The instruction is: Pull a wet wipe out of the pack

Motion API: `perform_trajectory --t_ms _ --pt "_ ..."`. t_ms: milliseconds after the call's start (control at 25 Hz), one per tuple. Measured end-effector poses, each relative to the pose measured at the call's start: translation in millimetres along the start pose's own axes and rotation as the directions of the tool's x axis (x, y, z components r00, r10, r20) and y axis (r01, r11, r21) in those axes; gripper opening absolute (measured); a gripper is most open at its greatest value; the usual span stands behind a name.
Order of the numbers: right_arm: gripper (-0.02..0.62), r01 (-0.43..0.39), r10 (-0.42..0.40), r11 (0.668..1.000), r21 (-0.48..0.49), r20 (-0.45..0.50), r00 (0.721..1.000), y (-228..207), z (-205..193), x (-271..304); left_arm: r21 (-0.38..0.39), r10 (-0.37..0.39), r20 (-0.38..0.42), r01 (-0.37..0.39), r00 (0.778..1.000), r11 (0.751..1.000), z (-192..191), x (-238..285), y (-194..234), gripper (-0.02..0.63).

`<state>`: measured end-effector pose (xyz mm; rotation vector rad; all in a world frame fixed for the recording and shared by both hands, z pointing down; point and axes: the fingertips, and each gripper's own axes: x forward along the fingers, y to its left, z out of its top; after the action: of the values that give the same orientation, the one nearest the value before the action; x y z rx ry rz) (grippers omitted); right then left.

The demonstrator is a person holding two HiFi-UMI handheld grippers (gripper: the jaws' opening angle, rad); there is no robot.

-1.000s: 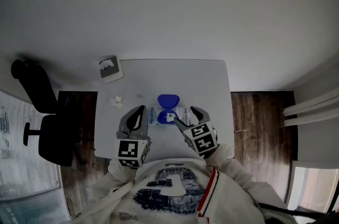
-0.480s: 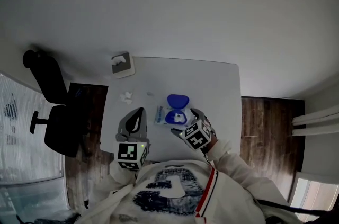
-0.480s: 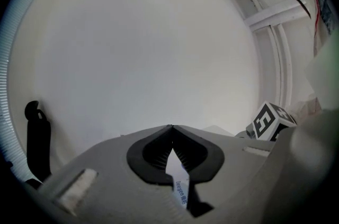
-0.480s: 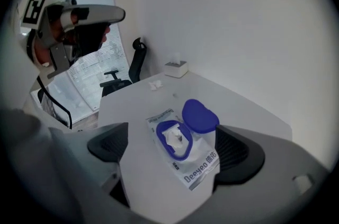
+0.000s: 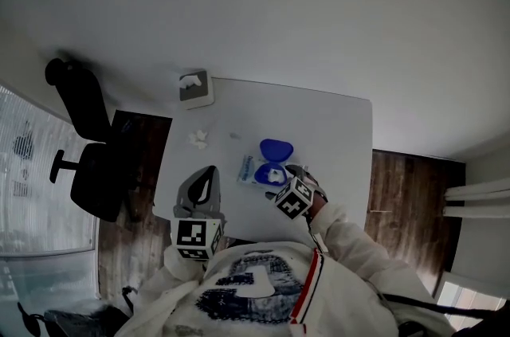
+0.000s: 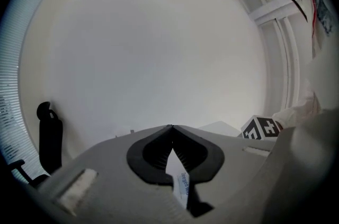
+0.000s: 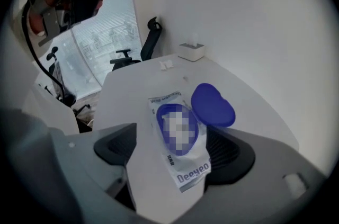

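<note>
White table (image 5: 339, 138), wipe pack (image 5: 255, 170), blue lid (image 5: 276, 149) flipped open

Office: swivel chair (image 5: 94, 172), white table (image 5: 323, 120)

- Wet wipe pack (image 7: 183, 150): the opening beside its blue lid (image 7: 213, 105) is blurred, so its contents can't be read.
- Head view: right gripper (image 5: 280, 182) jaw tips hidden behind its marker cube (image 5: 292, 200).
- Crumpled white scrap (image 5: 198, 139): too small to identify.
- Left gripper (image 6: 171, 128) view: printed strip (image 6: 180, 186) behind the met tips. Print illegible, and whether it is pinched is unclear.
- Office chair (image 6: 47, 135): base cut off by the gripper body.
</note>
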<state>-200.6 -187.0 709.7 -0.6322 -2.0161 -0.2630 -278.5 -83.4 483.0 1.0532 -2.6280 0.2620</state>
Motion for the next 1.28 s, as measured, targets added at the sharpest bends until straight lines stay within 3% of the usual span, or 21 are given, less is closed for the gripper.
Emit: perform_trajectory --t_ms 120,800,1000,1280 --pt "0.348 -0.001 0.000 0.999 -0.037 -0.030 1.000 4 -6 9 -0.009 0.028 -0.006 -0.028 1.000 1.000 -4 -9 6 0.005" --pt "0.192 0.055 -0.059 0.996 -0.064 -0.066 0.996 2 -16 37 -0.042 0.073 -0.025 -0.074 0.997 0.996 -19 -28 5 0.003" --pt "0.178 0.067 -0.072 0.995 -0.075 -0.073 0.995 -1 -18 39 -0.041 0.075 -0.028 -0.076 0.997 0.996 -17 -28 4 0.003" --pt "0.102 0.122 -0.129 0.987 -0.109 -0.060 0.990 -2 -21 44 -0.045 0.081 -0.034 -0.083 0.996 0.996 -21 -32 4 0.005"
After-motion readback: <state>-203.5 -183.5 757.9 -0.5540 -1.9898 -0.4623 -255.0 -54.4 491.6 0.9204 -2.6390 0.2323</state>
